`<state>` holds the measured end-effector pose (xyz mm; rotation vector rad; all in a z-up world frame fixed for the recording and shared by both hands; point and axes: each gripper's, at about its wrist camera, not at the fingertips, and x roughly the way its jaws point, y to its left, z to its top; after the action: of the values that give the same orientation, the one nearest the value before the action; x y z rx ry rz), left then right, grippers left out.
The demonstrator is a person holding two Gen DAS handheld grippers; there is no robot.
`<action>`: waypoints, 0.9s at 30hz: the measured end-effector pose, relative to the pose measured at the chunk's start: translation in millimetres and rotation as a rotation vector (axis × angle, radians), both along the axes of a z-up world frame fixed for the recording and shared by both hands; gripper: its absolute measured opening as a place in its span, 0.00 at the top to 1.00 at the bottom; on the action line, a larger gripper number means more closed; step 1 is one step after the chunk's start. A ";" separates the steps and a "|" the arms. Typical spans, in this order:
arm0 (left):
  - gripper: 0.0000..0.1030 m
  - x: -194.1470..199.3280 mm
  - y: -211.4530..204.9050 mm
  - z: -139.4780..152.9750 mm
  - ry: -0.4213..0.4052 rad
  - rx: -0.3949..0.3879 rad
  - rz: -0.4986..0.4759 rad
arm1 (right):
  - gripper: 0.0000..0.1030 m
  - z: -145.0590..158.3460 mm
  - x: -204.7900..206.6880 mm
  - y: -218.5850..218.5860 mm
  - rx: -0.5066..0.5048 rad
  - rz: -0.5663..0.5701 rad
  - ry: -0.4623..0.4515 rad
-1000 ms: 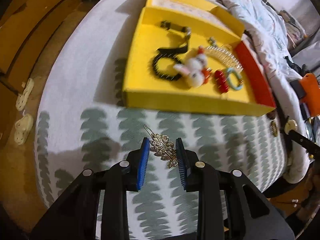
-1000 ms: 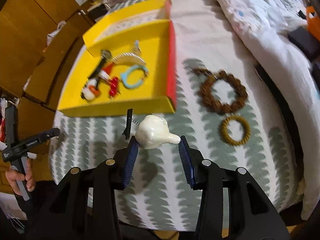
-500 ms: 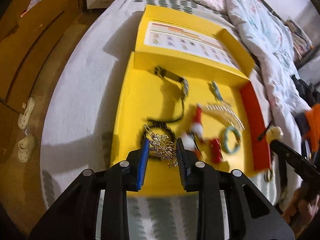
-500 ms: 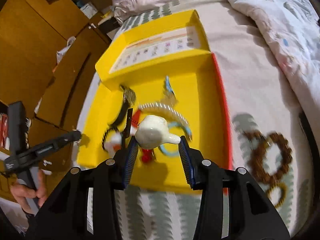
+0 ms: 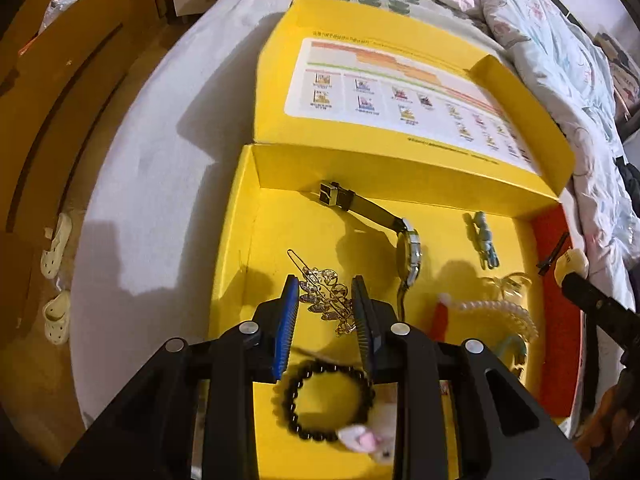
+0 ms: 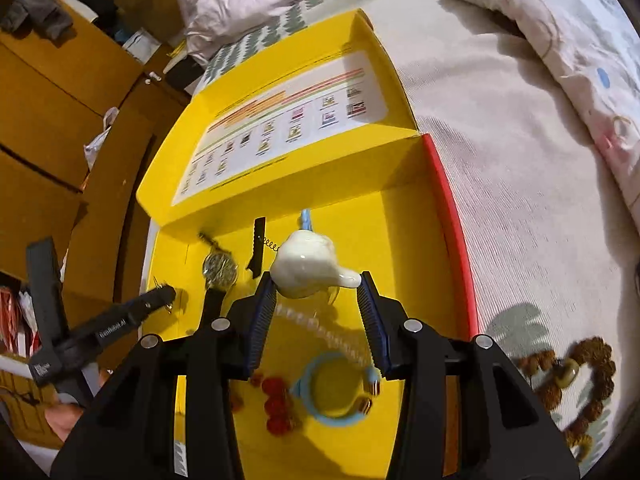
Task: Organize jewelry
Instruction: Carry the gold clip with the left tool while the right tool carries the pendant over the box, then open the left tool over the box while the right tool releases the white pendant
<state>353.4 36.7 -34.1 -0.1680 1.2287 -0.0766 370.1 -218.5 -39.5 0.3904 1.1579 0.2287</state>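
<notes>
Left claw: ribbed blue pads clamped on a gold hairpin, thin wire with a leafy, stone-set filigree, held over the near left of the yellow box. Box is smooth cardboard, shallow, red right wall, lid folded open at the far side with a printed chart inside.

In the box, left to right: black bead bracelet, round glossy beads, with a pale plush charm, blurred; wristwatch, metal case, dark strap; pearl-edged comb, curved, clear teeth; small blue clip far right.

Right claw: pads clamped on a cream glossy hair clip, lumpy shape, possibly a figure, on a black toothed bar. Beneath it a blue ring bracelet and red beads. Brown knobbly bead bracelet lies outside on the bed, right of the box.
</notes>
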 end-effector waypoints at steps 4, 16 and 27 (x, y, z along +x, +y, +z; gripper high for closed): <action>0.73 6.5 -0.4 -9.9 0.012 0.000 0.001 | 0.58 -5.5 12.9 3.5 -0.032 -0.017 0.007; 0.73 12.3 -2.2 -26.9 0.032 0.012 0.010 | 0.57 -23.9 25.0 9.6 -0.106 -0.027 0.040; 0.73 10.1 -7.3 -28.2 0.030 0.029 0.010 | 0.55 -28.7 27.9 17.0 -0.148 -0.011 0.049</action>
<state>363.4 29.4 -62.3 -0.1500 1.2578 -0.0481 398.0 -201.5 -68.2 0.2735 1.2123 0.1232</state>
